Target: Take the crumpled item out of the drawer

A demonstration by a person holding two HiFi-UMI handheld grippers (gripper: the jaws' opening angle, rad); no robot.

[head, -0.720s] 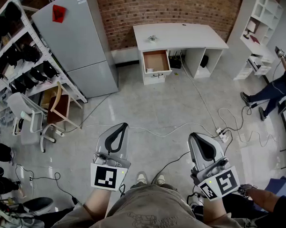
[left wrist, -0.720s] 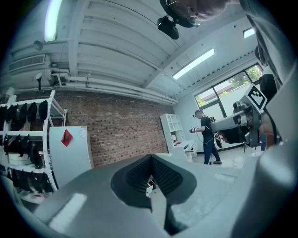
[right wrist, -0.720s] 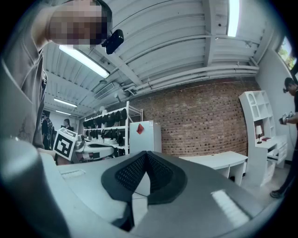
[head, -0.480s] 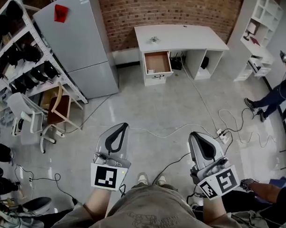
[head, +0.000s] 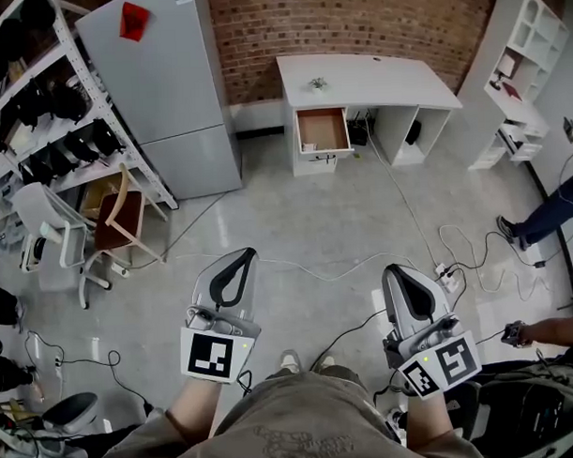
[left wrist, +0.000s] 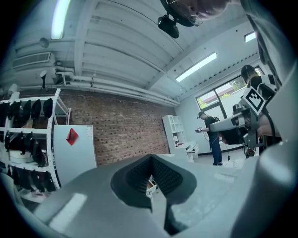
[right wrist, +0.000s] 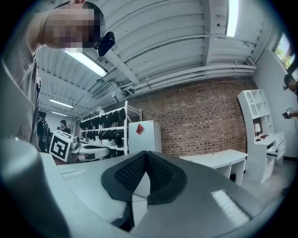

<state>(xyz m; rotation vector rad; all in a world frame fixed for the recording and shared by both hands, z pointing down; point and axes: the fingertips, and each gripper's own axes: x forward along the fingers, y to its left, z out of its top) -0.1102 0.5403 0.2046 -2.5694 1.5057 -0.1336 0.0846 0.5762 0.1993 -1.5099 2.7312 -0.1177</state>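
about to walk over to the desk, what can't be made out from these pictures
Crumpled item: in the head view the open drawer is too far off and small; only a brown inside shows.
Small thing on the desk: head view, too small to name.
Left gripper view: the shut left gripper covers the desk; only a white sliver shows through its gap.
Right gripper view: the right gripper, also shut, covers the desk's drawer end.

Left gripper (head: 239, 258): pale grey moulded shell, 2 jaws lined with black ribbed pads (left wrist: 137, 174).
Right gripper (head: 401, 274): same grey shell, with the same black ribbed lining.
Marker cubes (head: 216, 354): 1 on each gripper, white faces printed with black square codes, a small lit dot near the top edge.
Shirt (head: 293, 425): grey-brown tee, faint chest print, short sleeves.
Shoes (head: 289, 361): pale toes.
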